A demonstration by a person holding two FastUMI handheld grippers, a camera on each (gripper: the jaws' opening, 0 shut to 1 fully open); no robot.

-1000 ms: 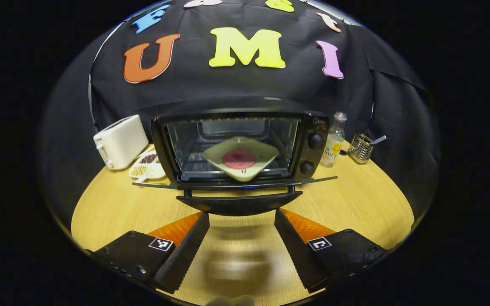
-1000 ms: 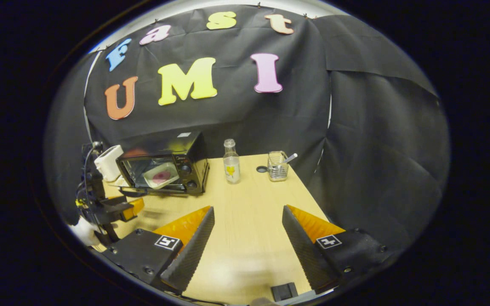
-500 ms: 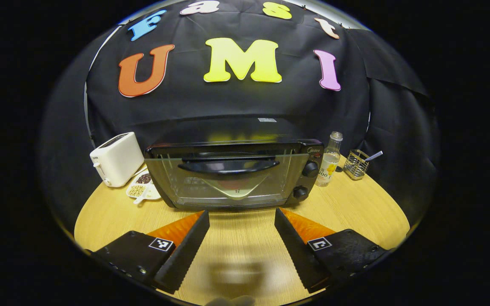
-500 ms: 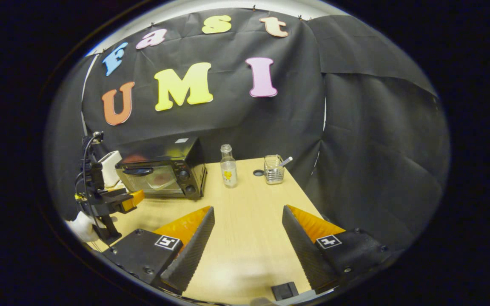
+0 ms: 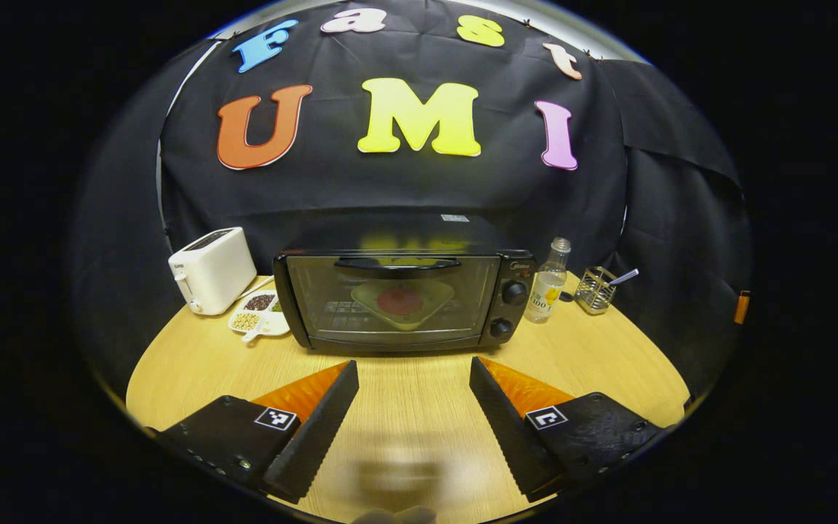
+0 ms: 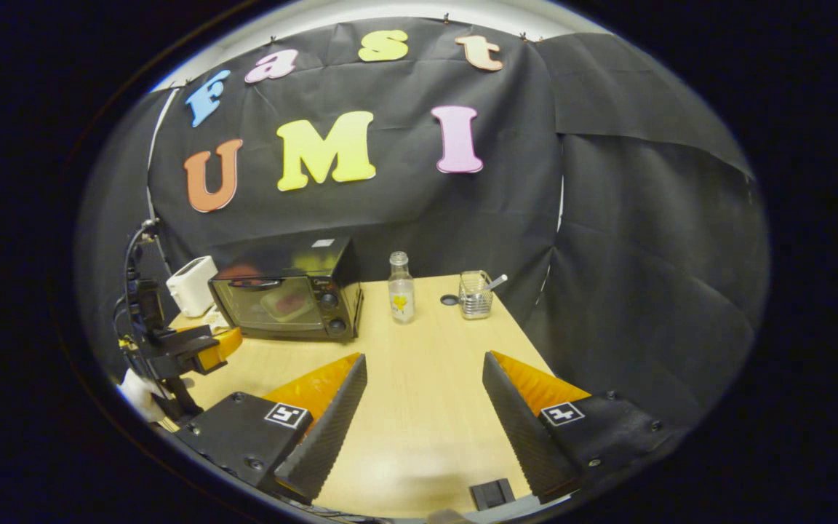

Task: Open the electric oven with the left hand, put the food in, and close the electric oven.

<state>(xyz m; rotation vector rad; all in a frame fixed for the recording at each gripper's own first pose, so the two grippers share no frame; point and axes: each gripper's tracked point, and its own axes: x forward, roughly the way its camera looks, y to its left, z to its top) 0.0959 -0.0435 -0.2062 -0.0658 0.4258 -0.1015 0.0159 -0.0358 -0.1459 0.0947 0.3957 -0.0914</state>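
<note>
The black electric oven (image 5: 404,300) stands at the back of the round wooden table (image 5: 608,364) with its glass door closed. Through the glass I see a pale square plate (image 5: 402,303) with a red round piece of food (image 5: 399,300) on it. My left gripper (image 5: 413,382) is open, a short way in front of the oven, holding nothing. In the right gripper view the oven (image 6: 286,300) sits far left, the left gripper (image 6: 208,348) is held by a hand before it, and my right gripper (image 6: 425,375) is open over bare table.
A white toaster (image 5: 212,269) and a white dish of beans (image 5: 259,320) stand left of the oven. A glass bottle (image 5: 548,284) and a wire cup with a utensil (image 5: 597,289) stand to its right. A small black block (image 6: 490,495) lies at the table's near edge.
The oven door swung up from lying flat open to fully closed. My left gripper backed away from the oven. The right gripper stayed roughly in place.
</note>
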